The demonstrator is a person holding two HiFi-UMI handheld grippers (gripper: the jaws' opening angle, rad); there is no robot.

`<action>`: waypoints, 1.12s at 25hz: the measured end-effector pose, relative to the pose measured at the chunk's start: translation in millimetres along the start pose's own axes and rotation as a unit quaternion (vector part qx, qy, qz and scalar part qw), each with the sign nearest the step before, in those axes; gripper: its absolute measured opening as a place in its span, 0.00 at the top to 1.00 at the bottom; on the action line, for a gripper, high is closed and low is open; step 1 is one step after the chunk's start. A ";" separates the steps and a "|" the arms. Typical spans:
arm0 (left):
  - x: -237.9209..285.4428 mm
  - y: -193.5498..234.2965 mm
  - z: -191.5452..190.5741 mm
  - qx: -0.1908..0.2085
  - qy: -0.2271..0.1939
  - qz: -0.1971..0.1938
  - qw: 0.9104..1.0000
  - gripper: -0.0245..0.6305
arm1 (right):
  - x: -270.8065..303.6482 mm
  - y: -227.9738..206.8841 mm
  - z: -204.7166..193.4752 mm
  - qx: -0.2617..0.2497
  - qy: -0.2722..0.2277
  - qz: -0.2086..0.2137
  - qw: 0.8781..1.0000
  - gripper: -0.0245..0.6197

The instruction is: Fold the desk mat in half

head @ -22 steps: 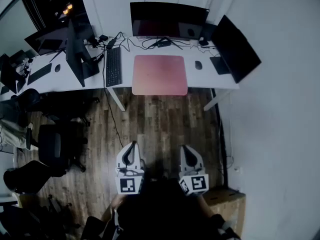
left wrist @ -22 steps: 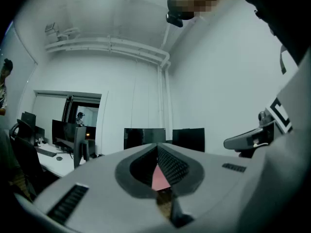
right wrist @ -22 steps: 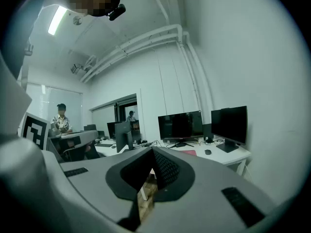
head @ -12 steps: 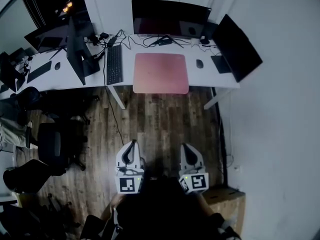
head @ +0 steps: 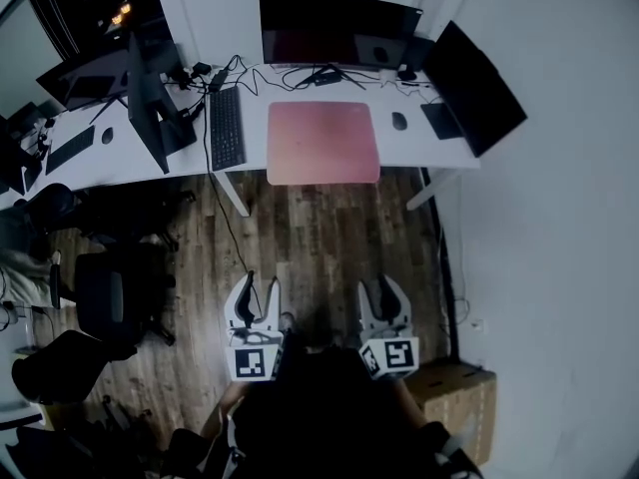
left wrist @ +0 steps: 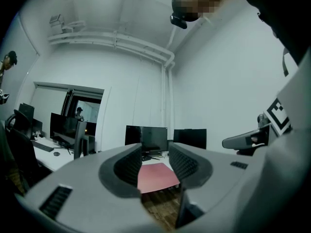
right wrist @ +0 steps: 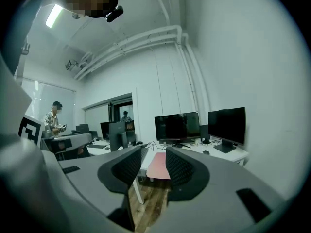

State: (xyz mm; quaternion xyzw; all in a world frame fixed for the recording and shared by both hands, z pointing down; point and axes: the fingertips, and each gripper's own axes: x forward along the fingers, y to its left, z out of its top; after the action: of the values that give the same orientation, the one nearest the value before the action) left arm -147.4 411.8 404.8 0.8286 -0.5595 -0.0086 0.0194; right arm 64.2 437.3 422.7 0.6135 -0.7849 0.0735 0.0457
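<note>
The pink desk mat (head: 322,143) lies flat and unfolded on the white desk (head: 419,153) in the upper middle of the head view. Its near edge runs along the desk's front edge. A black keyboard (head: 227,128) lies just left of it and a mouse (head: 399,121) sits to its right. A dark monitor (head: 337,30) stands behind the mat, and a second monitor (head: 474,76) stands angled at the desk's right end. Both grippers are in the lower middle of that view, over the wooden floor (head: 319,233) and well apart from the desk, each with its marker cube toward the bottom edge. The left gripper (head: 262,287) sits at lower left of centre and the right gripper (head: 384,292) at lower right of centre, side by side and pointing up the frame toward the desk. In the left gripper view, the left gripper (left wrist: 154,161) has its ribbed jaws apart with nothing held. The far-off mat (left wrist: 155,176) and a strip of floor show through the gap. In the right gripper view, the right gripper (right wrist: 153,166) likewise has its jaws parted and empty. The mat (right wrist: 158,166) appears between them in the distance, on the desk under the monitors. A dark office chair (head: 110,292) stands at the left of the head view, and a cardboard box (head: 449,402) sits at lower right beside the wall.
</note>
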 end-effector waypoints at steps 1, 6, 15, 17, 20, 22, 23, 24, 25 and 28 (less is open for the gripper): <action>2.6 6.0 -1.6 0.000 0.002 -0.004 1.000 0.73 | 4.6 4.5 -0.7 0.003 0.002 -0.003 1.000 0.75; 19.4 26.6 -13.3 0.005 0.008 -0.033 0.999 0.73 | 25.9 24.8 -4.2 0.004 0.013 -0.016 1.000 0.73; 50.6 45.2 -22.6 0.044 0.013 -0.044 0.998 0.72 | 61.1 22.2 -19.2 -0.047 0.048 -0.036 0.997 0.71; 60.3 47.1 -25.0 0.045 0.009 -0.036 0.998 0.72 | 73.3 18.2 -22.1 -0.054 0.054 -0.034 0.996 0.71; 76.3 46.9 -35.8 0.063 0.029 -0.032 0.997 0.72 | 94.0 6.7 -27.0 -0.054 0.061 -0.025 0.996 0.71; 90.8 45.8 -43.5 0.097 0.053 -0.036 0.993 0.71 | 110.0 -4.8 -28.2 -0.056 0.066 -0.020 0.996 0.71; 99.4 44.6 -45.9 0.108 0.063 -0.036 0.991 0.71 | 118.6 -11.8 -28.1 -0.061 0.068 -0.018 0.996 0.71; 108.7 43.0 -47.9 0.119 0.072 -0.035 0.990 0.71 | 127.8 -19.5 -27.7 -0.070 0.070 -0.015 0.995 0.70; 118.7 41.1 -49.7 0.129 0.080 -0.034 0.988 0.71 | 137.5 -27.5 -27.3 -0.079 0.073 -0.011 0.994 0.70; 151.0 34.6 -55.7 0.153 0.097 -0.025 0.983 0.69 | 165.7 -51.1 -31.5 -0.105 0.090 -0.002 0.990 0.70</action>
State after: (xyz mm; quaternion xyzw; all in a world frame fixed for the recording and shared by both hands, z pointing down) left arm -121.0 260.1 463.1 0.8322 -0.5290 0.1571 -0.0533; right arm 73.0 272.1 483.6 0.5975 -0.7799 0.0459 0.1805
